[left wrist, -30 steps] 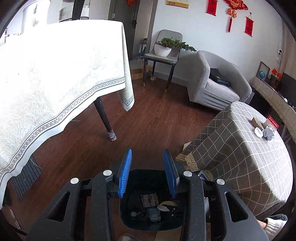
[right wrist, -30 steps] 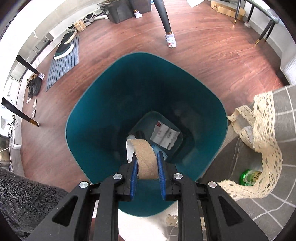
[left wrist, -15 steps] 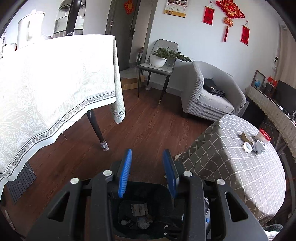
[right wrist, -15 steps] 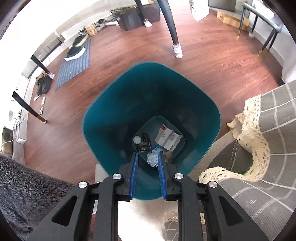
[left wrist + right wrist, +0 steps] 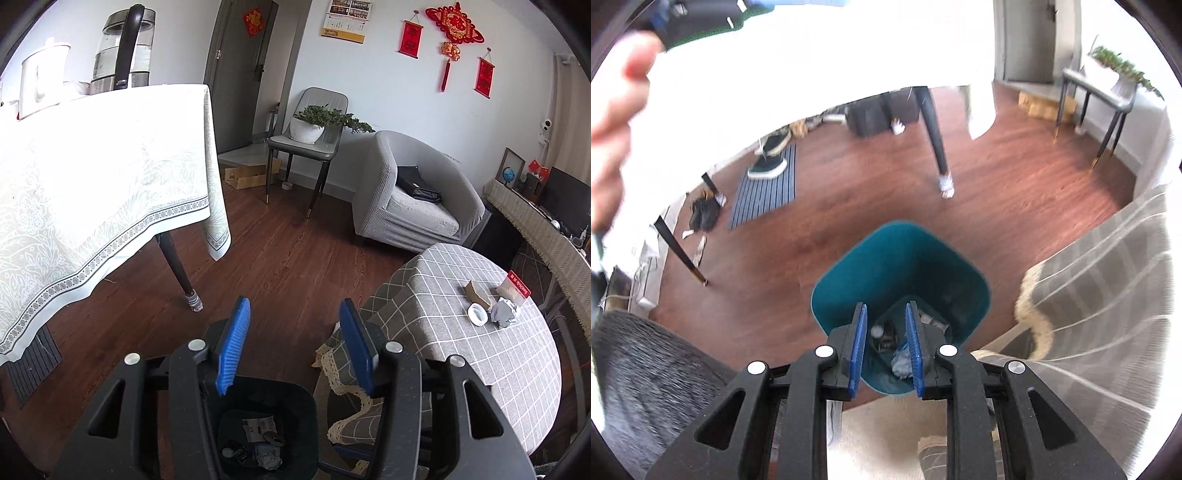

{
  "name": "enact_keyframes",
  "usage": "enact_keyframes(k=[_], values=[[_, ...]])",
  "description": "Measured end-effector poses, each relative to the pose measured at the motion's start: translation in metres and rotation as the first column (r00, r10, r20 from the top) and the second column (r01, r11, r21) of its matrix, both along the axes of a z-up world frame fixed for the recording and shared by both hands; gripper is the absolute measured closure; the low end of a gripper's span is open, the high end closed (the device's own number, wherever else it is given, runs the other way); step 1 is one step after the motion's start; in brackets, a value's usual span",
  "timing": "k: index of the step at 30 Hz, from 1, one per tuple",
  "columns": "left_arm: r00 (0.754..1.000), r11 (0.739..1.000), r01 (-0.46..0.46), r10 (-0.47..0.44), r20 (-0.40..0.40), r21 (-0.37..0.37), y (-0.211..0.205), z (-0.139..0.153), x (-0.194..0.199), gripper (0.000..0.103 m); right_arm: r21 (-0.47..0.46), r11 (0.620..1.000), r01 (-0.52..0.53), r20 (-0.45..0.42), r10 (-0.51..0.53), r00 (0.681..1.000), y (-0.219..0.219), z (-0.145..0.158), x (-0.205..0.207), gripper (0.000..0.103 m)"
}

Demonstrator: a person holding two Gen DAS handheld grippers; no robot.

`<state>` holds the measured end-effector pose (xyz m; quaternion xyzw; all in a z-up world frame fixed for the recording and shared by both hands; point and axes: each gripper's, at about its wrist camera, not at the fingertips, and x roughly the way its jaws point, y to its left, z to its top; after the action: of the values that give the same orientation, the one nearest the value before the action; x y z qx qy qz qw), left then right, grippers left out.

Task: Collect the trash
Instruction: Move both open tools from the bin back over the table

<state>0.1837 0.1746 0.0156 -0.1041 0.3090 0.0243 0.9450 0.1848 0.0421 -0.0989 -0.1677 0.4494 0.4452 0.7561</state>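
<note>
The teal trash bin (image 5: 905, 258) stands on the wood floor beside the round checked table (image 5: 480, 369). Paper scraps and a crumpled wad (image 5: 901, 363) lie in its bottom. My right gripper (image 5: 886, 306) hangs well above the bin's mouth, its jaws a narrow gap apart with nothing between them. My left gripper (image 5: 293, 306) is above the bin (image 5: 258, 424) too, angled toward the room; its jaws are opening and hold nothing. On the round table lie a cardboard piece (image 5: 476, 291), a white lid (image 5: 477, 314) and a crumpled grey wad (image 5: 502, 314).
A large table with a white cloth (image 5: 92, 184) overhangs the floor on the left, one leg (image 5: 177, 266) close to the bin. A grey armchair (image 5: 413, 199) and a chair with a plant (image 5: 306, 136) stand behind. A blurred hand (image 5: 613, 110) is at the upper left of the right wrist view.
The cardboard tube that was between the right pads has gone into the bin, and the right gripper has risen well above it. The left gripper lifted and its jaws spread wider.
</note>
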Motion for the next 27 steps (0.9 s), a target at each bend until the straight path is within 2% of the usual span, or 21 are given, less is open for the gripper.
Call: enact_keyframes(k=[1,3,4,5,12,16,22,27], values=[[1.0,1.0,0.004,-0.004,0.006,0.003,-0.004,0.001,0.001,0.048,0.015,1.0,0.009,0.011,-0.009,1.0,-0.006,0.007,0.001,0.081],[1.0,1.0,0.009,-0.009,0.016,-0.006,-0.011,0.003,0.003,0.045,0.04,0.999,0.028,0.03,-0.029,0.999,-0.018,0.019,0.003,0.074],[1.0,1.0,0.017,-0.017,0.018,-0.023,-0.013,0.004,0.004,0.045,0.055,0.998,0.039,0.04,-0.042,0.998,-0.024,0.025,0.004,0.063],[1.0,0.999,0.024,-0.023,0.02,-0.041,-0.015,0.005,0.006,0.043,0.077,0.995,0.055,0.051,-0.059,0.997,-0.032,0.032,0.005,0.057],[0.998,0.998,0.051,-0.049,0.041,-0.045,-0.041,0.011,0.014,0.036,0.143,0.981,0.133,0.11,-0.15,0.983,-0.077,0.066,0.016,0.058],[0.994,0.992,0.099,-0.095,0.055,-0.081,-0.054,0.013,0.018,0.031,0.168,0.963,0.208,0.134,-0.232,0.963,-0.112,0.08,0.03,0.056],[0.987,0.985,0.16,-0.158,0.038,-0.07,-0.084,0.007,0.028,0.027,0.188,0.918,0.35,0.179,-0.382,0.907,-0.165,0.094,0.055,0.055],[0.98,0.98,0.198,-0.198,0.007,-0.009,-0.113,-0.005,0.034,0.025,0.222,0.875,0.43,0.18,-0.47,0.864,-0.203,0.099,0.069,0.05]])
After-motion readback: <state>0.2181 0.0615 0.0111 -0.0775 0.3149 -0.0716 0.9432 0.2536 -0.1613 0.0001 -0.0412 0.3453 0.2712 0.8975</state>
